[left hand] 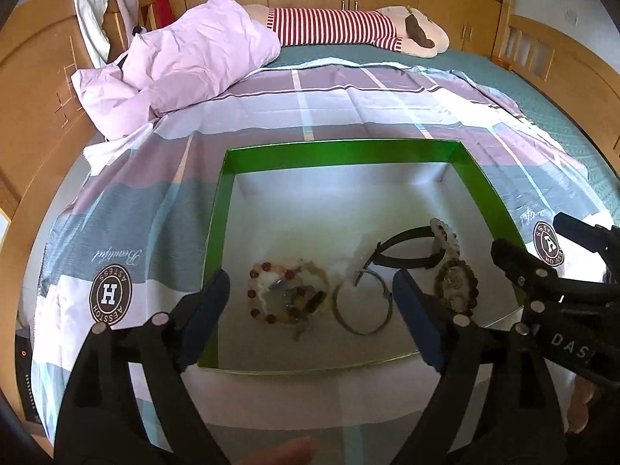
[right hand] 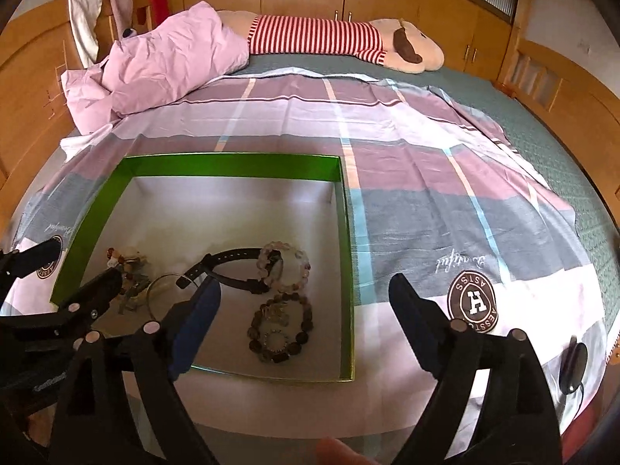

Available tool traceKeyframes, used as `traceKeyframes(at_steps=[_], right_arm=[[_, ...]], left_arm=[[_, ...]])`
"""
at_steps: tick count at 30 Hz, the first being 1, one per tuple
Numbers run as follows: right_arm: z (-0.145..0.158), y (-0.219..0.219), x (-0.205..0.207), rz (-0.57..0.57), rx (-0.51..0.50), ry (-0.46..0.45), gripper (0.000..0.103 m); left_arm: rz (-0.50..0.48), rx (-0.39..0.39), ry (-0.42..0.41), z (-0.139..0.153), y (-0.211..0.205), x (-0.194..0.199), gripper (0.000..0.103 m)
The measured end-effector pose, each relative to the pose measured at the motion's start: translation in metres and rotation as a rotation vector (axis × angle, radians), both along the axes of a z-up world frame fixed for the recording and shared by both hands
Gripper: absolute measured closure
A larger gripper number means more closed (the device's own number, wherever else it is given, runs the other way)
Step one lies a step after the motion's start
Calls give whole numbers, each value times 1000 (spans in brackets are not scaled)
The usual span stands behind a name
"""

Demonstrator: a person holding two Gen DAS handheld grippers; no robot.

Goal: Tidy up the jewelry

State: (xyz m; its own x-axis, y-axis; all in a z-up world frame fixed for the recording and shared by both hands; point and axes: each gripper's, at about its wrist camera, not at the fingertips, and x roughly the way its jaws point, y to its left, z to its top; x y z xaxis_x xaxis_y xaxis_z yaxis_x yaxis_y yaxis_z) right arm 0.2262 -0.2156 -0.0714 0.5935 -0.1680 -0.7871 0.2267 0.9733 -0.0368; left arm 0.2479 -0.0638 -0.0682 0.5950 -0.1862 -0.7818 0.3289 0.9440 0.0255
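We hold both tools, left tool and right tool, wide open and empty at six o'clock of the green box, since the bracelets lie inside.

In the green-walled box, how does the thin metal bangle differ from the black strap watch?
The thin metal bangle is a bare silvery wire ring lying flat; the black strap watch is a broad dark band standing on its edge in a long loop. The bangle lies apart from the beaded pieces, while the watch runs up against the pale bead bracelet. Both rest on the white floor of the green-walled box, held by neither hand-held gripper.
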Motion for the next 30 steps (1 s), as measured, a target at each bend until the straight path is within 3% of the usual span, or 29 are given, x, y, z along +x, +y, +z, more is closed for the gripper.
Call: traceKeyframes(at_steps=[30], right_arm=[[1,2,0,-4,-6,7,15]], left_arm=[[12,2,-6,2,3,0,8]])
